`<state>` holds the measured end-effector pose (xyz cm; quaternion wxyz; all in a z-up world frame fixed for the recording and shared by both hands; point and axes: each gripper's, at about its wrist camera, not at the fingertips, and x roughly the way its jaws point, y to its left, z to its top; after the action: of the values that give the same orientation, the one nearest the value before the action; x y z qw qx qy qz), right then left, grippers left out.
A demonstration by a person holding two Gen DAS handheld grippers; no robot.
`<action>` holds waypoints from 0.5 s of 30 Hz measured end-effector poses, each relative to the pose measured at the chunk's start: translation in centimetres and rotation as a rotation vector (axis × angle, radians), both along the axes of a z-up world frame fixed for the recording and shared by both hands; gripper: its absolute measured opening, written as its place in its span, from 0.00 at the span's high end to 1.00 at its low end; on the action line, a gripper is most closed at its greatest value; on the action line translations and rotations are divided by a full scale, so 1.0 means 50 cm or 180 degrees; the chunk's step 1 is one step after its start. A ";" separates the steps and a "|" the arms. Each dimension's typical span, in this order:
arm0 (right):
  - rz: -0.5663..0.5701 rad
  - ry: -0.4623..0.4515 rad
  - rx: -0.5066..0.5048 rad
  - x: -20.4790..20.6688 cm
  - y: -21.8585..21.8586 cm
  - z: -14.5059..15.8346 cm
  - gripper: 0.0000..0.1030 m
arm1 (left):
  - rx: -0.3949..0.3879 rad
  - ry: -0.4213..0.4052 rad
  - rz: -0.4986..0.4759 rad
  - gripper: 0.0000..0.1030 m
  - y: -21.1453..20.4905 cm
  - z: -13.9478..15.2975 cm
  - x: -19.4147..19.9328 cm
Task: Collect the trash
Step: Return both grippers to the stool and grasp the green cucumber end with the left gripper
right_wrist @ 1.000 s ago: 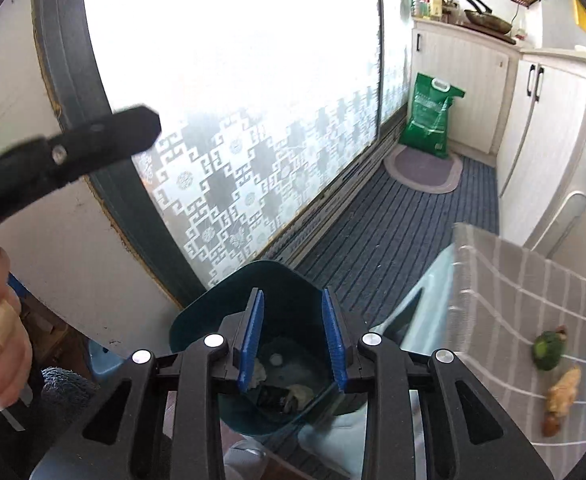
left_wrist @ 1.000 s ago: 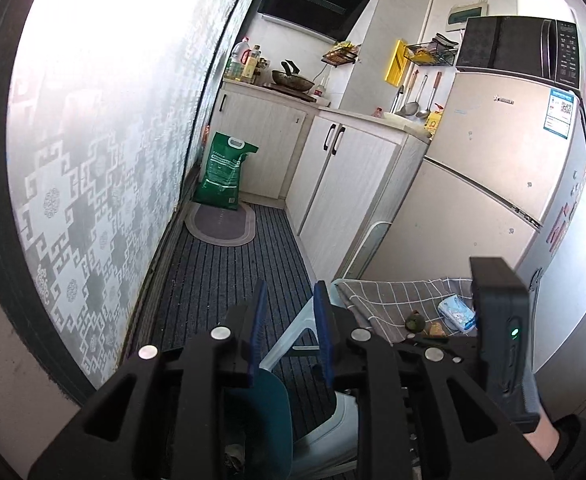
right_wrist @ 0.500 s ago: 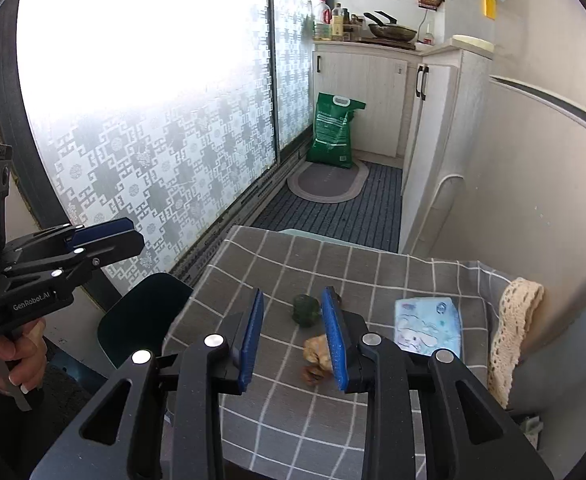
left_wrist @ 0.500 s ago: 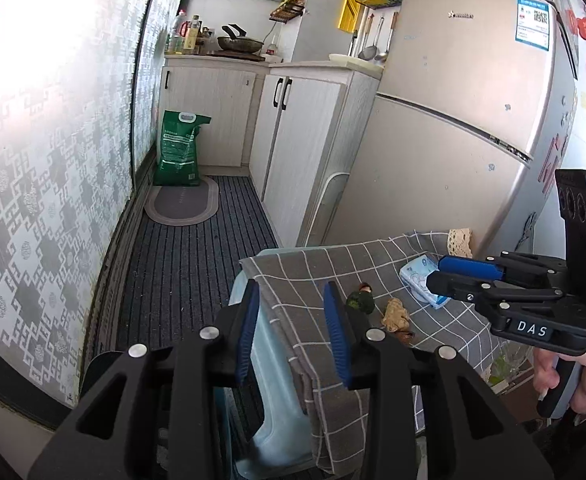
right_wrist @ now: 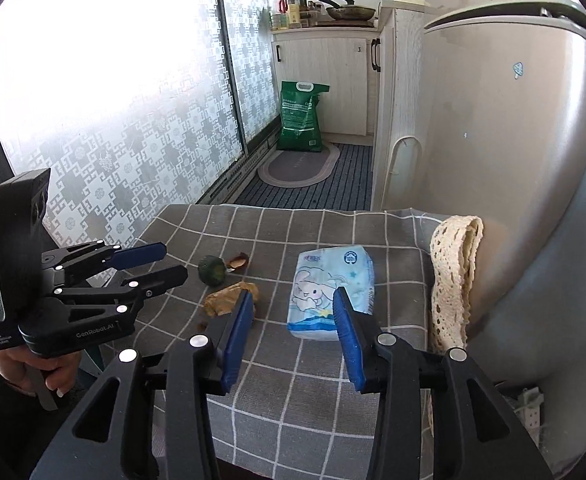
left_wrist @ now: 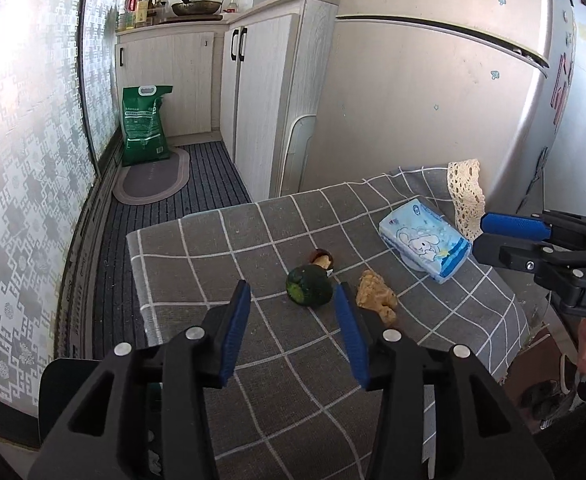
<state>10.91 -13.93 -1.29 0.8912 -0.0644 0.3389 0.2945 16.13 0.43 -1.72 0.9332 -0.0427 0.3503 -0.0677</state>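
At the far left of the right wrist view your left gripper (right_wrist: pixel 173 258) hovers with its jaws parted and nothing between them, pointed at the green scrap (right_wrist: pixel 211 269) near the middle of the checked surface (right_wrist: pixel 305 392). In the left wrist view that scrap (left_wrist: pixel 308 286) sits just ahead of the open blue pads (left_wrist: pixel 235 330), a little right of center. It looks like a cut vegetable end: light, firm and roundish, so it may roll; close across its widest part, squarely, not on the cut face. Touching or just beside it at the back lies a small brown shell piece (left_wrist: pixel 322 258), probably brittle and easily flicked away. To the right is the tan lump (left_wrist: pixel 376 296), irregular and likely crumbly, so take it low and gently around its thick middle. The cloth is soft and wrinkled and could bunch under a pad if you come in too low. Further right, the tissue pack (right_wrist: pixel 331 290) lies flat, soft and slick in its wrapper; I judge it is not trash and sits close enough to the lump to get nudged. Your right gripper (right_wrist: pixel 291 312) is spread wide and empty, with the pack just ahead between its pads. At the right edge a lace strip (right_wrist: pixel 455 276) hangs against the fridge (right_wrist: pixel 513 128), clear of the work.
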 end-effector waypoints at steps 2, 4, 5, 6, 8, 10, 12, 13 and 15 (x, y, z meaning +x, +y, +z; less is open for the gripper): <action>-0.0026 -0.0002 -0.0002 0.005 -0.012 0.001 0.56 | 0.0045 0.0006 -0.0021 0.51 -0.011 -0.004 0.012; -0.0040 -0.0003 0.0012 0.008 -0.020 0.001 0.54 | 0.0058 0.0005 -0.0012 0.49 -0.015 -0.008 0.021; -0.0043 -0.0006 0.0011 0.010 -0.021 0.002 0.53 | 0.0062 0.0014 -0.0001 0.49 -0.016 -0.010 0.026; -0.0042 -0.0008 0.0008 0.012 -0.022 0.002 0.53 | 0.0067 0.0019 0.0010 0.49 -0.017 -0.012 0.031; -0.0041 -0.0003 0.0006 0.014 -0.024 0.000 0.52 | 0.0091 0.0033 0.0024 0.49 -0.019 -0.019 0.039; -0.0045 0.0001 0.0000 0.016 -0.024 -0.001 0.51 | 0.0127 0.0054 0.0037 0.49 -0.021 -0.026 0.045; -0.0046 0.0006 0.0001 0.016 -0.025 -0.002 0.50 | 0.0163 0.0069 0.0053 0.52 -0.023 -0.032 0.053; -0.0045 0.0003 0.0001 0.015 -0.024 -0.002 0.48 | 0.0167 0.0084 0.0073 0.55 -0.024 -0.034 0.057; -0.0052 0.0021 0.0003 0.014 -0.024 -0.005 0.46 | 0.0095 0.0084 0.0085 0.64 -0.024 -0.032 0.062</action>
<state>11.63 -15.13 -1.56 0.8925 -0.0602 0.3422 0.2876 19.21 -0.79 -3.33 0.9299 -0.0344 0.3630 -0.0494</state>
